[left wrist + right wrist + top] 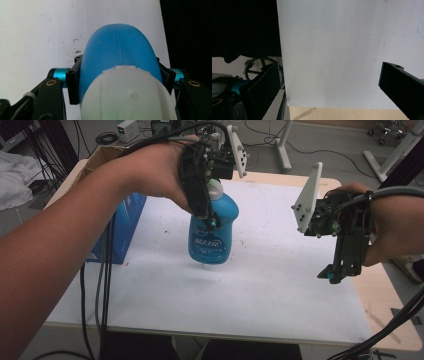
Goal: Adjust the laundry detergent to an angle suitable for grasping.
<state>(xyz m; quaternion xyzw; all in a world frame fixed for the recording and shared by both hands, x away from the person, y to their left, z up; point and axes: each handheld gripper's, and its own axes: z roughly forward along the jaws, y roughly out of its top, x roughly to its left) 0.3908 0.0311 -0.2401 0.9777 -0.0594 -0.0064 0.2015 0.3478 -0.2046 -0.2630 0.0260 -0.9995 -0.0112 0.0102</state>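
the left gripper [209, 217] is clamped on a blue bottle [211, 232], its 2 black jaws pressing the bottle's sides just below the neck, and the bottle stands upright near the middle of the white sheet [260, 285] that covers the table [395, 320]; from the high view it is not clear whether the bottle's base rests on the sheet or hangs just above it. the bottle is opaque blue plastic with a white cap [215, 187] closed on top and a printed label on its front, so what it holds inside cannot be told. in the left gripper view the white cap [125, 95] bulges up from the bottom edge with the blue shoulder [120, 50] rising behind it, and the black jaws hug it on both sides with teal fittings showing behind them. the right gripper [334, 274] hangs over the right side of the sheet, well apart from the bottle, pointing down; in the right gripper view its jaws stand wide apart with only bare white sheet [342, 50] between them, grasping nothing. a blue cardboard box [122, 227] stands at the left edge of the table, near the bottle but not touching it; its top flaps are open, and its inside is hidden behind the person's left forearm.
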